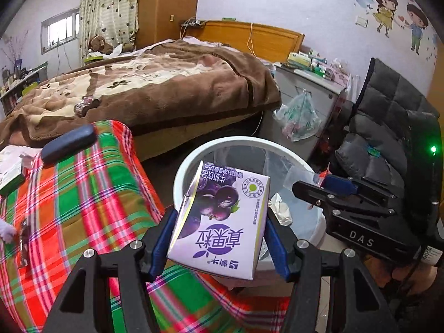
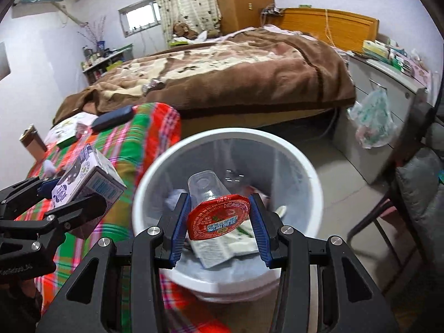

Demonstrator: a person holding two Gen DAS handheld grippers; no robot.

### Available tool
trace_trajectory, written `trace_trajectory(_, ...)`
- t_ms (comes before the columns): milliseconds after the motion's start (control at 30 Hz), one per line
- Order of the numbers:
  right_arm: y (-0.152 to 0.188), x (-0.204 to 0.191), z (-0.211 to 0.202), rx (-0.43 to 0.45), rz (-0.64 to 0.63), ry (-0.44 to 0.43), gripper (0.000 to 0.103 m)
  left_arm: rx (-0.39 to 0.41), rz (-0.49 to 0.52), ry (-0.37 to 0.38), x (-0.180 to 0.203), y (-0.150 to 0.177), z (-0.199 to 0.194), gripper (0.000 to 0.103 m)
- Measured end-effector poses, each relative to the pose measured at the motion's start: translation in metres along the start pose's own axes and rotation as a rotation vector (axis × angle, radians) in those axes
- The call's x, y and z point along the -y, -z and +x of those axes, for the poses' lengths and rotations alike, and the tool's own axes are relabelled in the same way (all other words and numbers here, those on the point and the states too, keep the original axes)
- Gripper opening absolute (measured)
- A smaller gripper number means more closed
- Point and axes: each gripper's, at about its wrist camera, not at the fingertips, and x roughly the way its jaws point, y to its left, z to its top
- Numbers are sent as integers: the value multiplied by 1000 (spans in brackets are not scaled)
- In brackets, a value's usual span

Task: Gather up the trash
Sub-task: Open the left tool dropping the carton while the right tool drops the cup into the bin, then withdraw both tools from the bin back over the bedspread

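Note:
My left gripper (image 1: 220, 216) is shut on a purple milk carton (image 1: 222, 222) and holds it at the near rim of the white trash bin (image 1: 222, 143). The carton also shows in the right wrist view (image 2: 88, 174), left of the bin (image 2: 310, 166). My right gripper (image 2: 219, 213) is shut on a clear plastic cup with a red foil lid (image 2: 219, 216) and holds it over the bin's opening. The right gripper shows in the left wrist view (image 1: 308, 188) over the bin's right side. Crumpled tissue (image 1: 280, 208) and flat packaging (image 2: 222, 247) lie inside the bin.
A table with a red and green plaid cloth (image 1: 83, 194) stands left of the bin, with a dark case (image 1: 69, 143) and a small box (image 1: 11, 177) on it. A bed (image 1: 152, 83) is behind, a grey chair (image 1: 388, 127) to the right, and a cabinet with a hanging plastic bag (image 1: 299, 119).

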Motion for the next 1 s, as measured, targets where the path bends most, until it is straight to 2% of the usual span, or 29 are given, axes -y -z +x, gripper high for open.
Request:
trace_trajectory(133,-3,11,10,-25,8,23,44,-16,5,35,10,-4,15,61)
trace_trajectory(267,-6,16,20,-42,-12,65,44,-31,-8,36,11,-8,32,61)
trace_trajectory(433,-8,25,28,-77,-24,77,45,-37,-4,49,12,-8,42,61)
trace_trajectory(533,-7,27,28,-74,-30,85,58,-29,-8,57,12,-8,40,67)
trace_trajectory(600,-7,27,26,-68,-32,82,58,-24,-6,57,12,-7,38,71)
trace_trajectory(1000,-2,26,18,-49,1,88,58,2,-39,20,-1,-3,17,72)
